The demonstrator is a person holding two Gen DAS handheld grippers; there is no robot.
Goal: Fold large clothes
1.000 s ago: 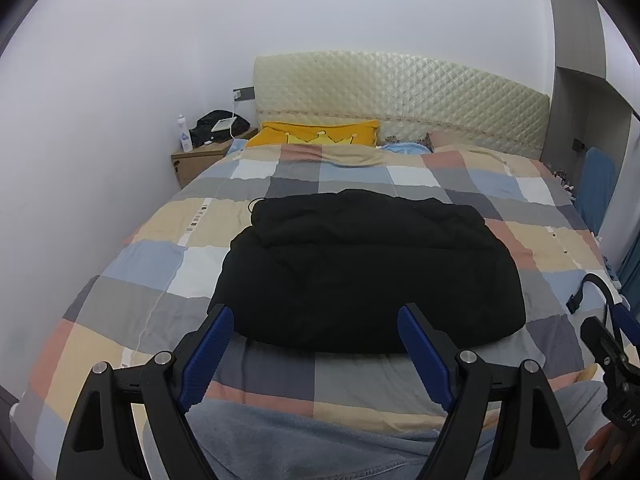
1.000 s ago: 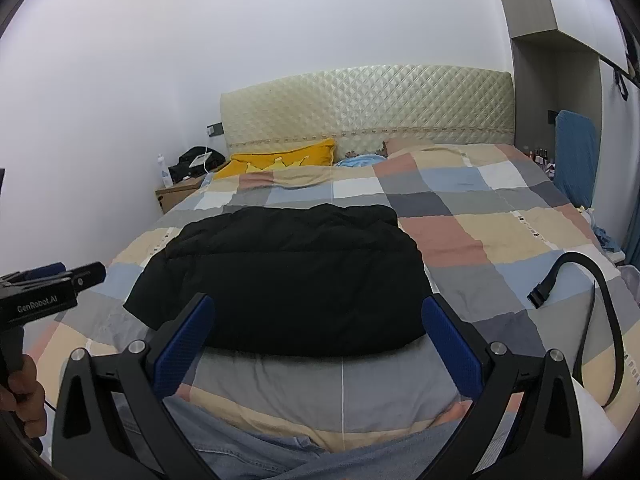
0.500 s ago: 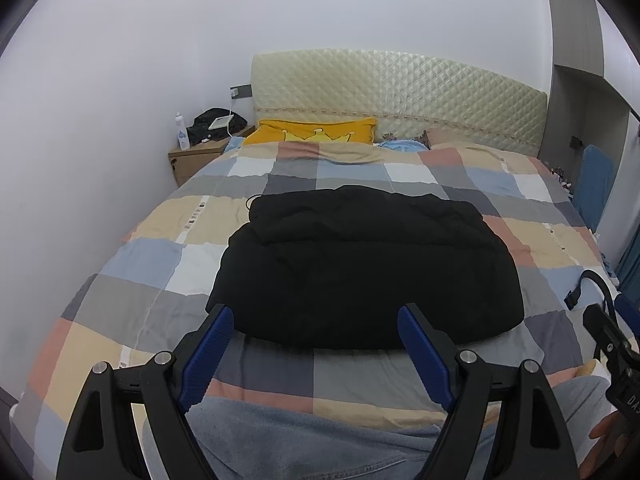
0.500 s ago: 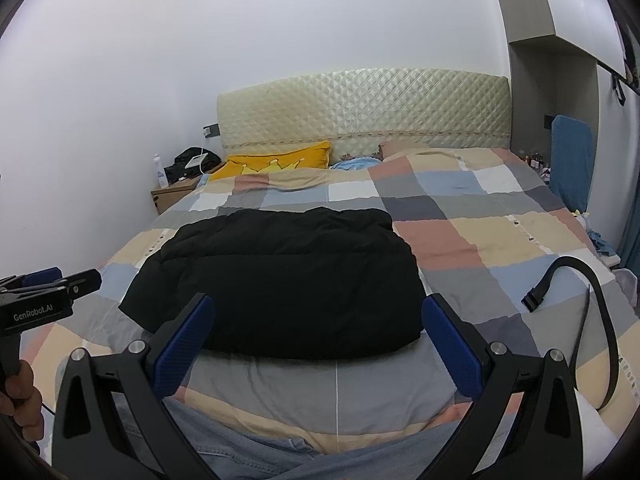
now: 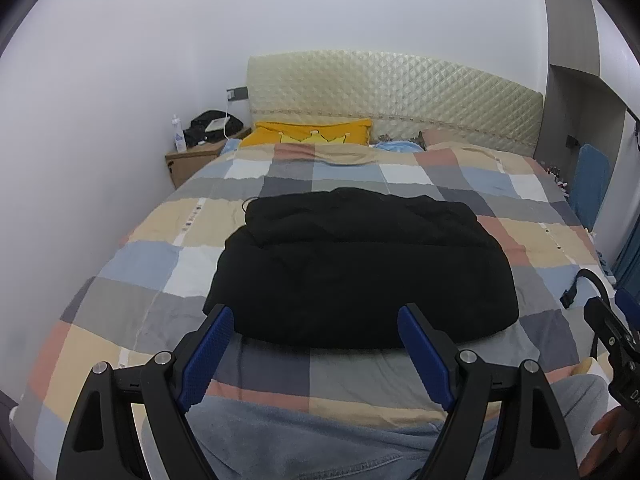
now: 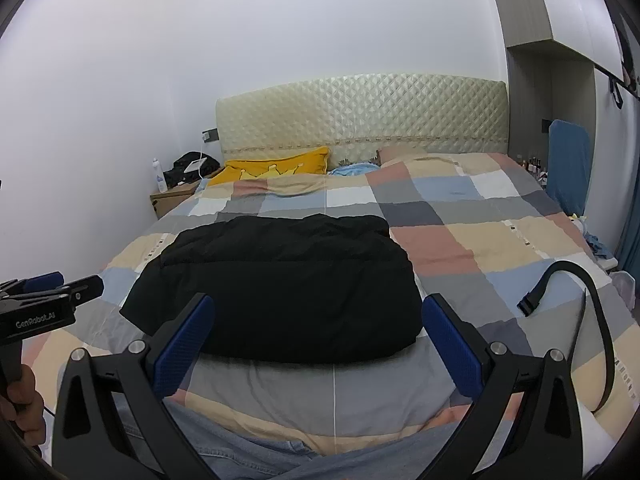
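The black padded jacket (image 5: 360,268) lies flat on the checked bedspread (image 5: 160,264), already drawn in to a compact, rounded slab, and it sits dead ahead of both tools, at twelve o'clock from each, with its long axis running across the bed from nine to three. From the left gripper (image 5: 316,354) the near hem spans the whole gap between the blue pads and runs on past the right one, toward two o'clock; from the right gripper (image 6: 318,344) the bulk sits a shade toward eleven, its right corner ending just inside the right pad. Both sets of jaws stand wide apart with nothing between them, hanging short of the hem over the person's denim-clad lap (image 6: 248,452). I'd judge neither hand much nearer: the left suits the corner at ten o'clock, the right the one at two, so a lift of the near edge toward the headboard (image 5: 392,100) looks the likely fold. A black strap (image 6: 592,320) lies apart at three o'clock
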